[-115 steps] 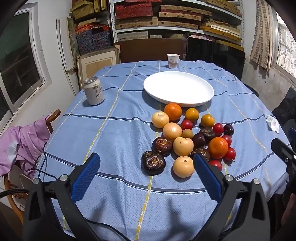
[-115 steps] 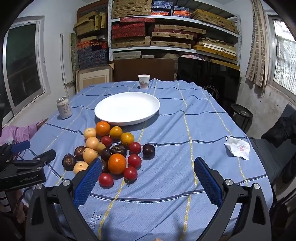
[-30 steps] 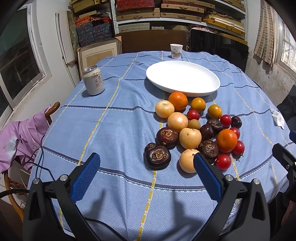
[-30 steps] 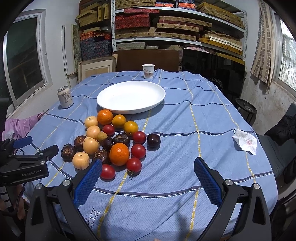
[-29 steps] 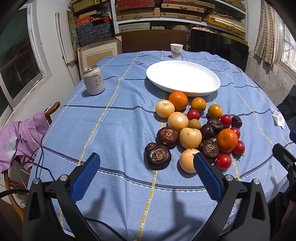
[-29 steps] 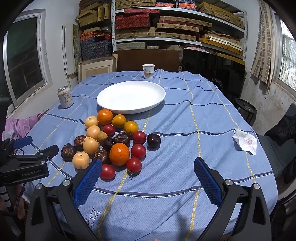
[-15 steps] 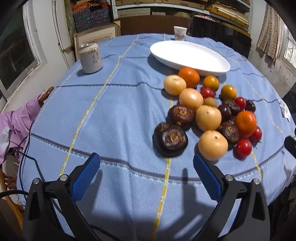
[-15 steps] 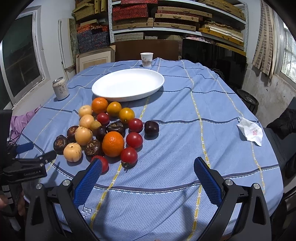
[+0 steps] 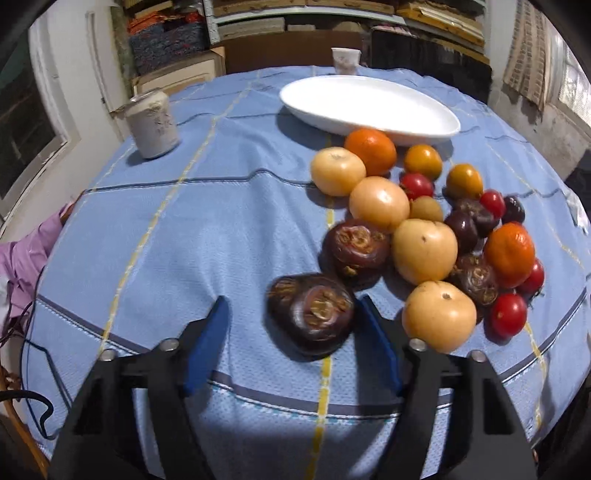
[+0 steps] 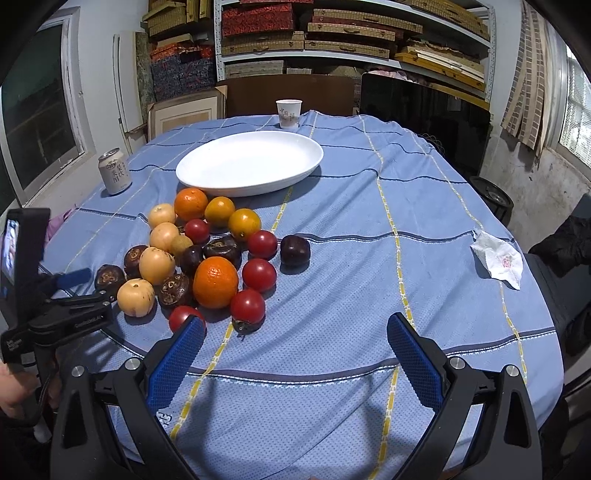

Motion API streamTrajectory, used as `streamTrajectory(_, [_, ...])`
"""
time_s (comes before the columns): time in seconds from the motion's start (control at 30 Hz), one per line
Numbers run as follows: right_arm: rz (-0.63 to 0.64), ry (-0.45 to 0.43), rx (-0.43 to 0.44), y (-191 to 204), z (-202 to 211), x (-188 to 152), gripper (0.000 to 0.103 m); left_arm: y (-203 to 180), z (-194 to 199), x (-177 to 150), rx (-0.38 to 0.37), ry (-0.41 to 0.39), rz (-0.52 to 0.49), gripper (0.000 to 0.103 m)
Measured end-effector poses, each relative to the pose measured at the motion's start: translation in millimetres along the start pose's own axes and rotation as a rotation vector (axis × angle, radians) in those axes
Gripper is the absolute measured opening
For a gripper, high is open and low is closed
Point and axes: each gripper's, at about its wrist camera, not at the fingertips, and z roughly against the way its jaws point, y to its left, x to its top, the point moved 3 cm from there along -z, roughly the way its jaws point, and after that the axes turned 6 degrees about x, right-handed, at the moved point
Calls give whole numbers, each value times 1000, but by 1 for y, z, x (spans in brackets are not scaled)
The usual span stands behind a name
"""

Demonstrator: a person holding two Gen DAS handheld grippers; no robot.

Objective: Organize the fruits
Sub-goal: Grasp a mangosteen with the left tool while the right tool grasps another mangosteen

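A pile of fruit lies on the blue tablecloth [image 9: 155,236]: pale yellow round ones, oranges, red tomatoes and dark brown ones. My left gripper [image 9: 291,301] is low over the cloth and its jaws are closing around the nearest dark brown fruit [image 9: 312,317]. The right pad is at the fruit's edge, while the left pad stands apart from it. The white oval plate [image 9: 369,107] sits behind the pile, with nothing on it. My right gripper [image 10: 295,321] is open over bare cloth, with a red tomato [image 10: 183,315] by its left fingertip. In the right wrist view the left gripper [image 10: 74,295] is beside the dark brown fruit [image 10: 109,275].
A drink can [image 9: 151,123] stands at the left, a paper cup [image 10: 289,112] at the far edge and a crumpled tissue [image 10: 496,258] at the right. Shelves with boxes [image 10: 314,33] line the back wall. A pink cloth [image 9: 22,258] hangs off the left edge.
The left gripper has sunk toward the table and come forward to the nearest dark brown fruit. Its jaws have narrowed from wide open to around that fruit. The right gripper has hardly moved.
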Motion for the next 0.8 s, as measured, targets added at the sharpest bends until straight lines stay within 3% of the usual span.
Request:
streamTrajectory(0.2, [-4, 15, -5, -2, -5, 2, 100, 0, 2, -2, -64, -29, -5, 48])
streamTrajectory(0.5, [-65, 13, 76, -26, -33, 31, 99, 8, 7, -3, -112, -87, 65, 47])
streamTrajectory(0.53, [-74, 9, 72, -29, -37, 35, 96, 8, 7, -3, -112, -88, 66, 47])
streamTrajectory(0.6, [-73, 25, 53, -31, -49, 43, 81, 8, 6, -4, -116, -84, 70, 47])
streamTrajectory(0.8, [-43, 89, 97, -28, -83, 53, 67, 9, 5, -4, -125, -83, 74, 47])
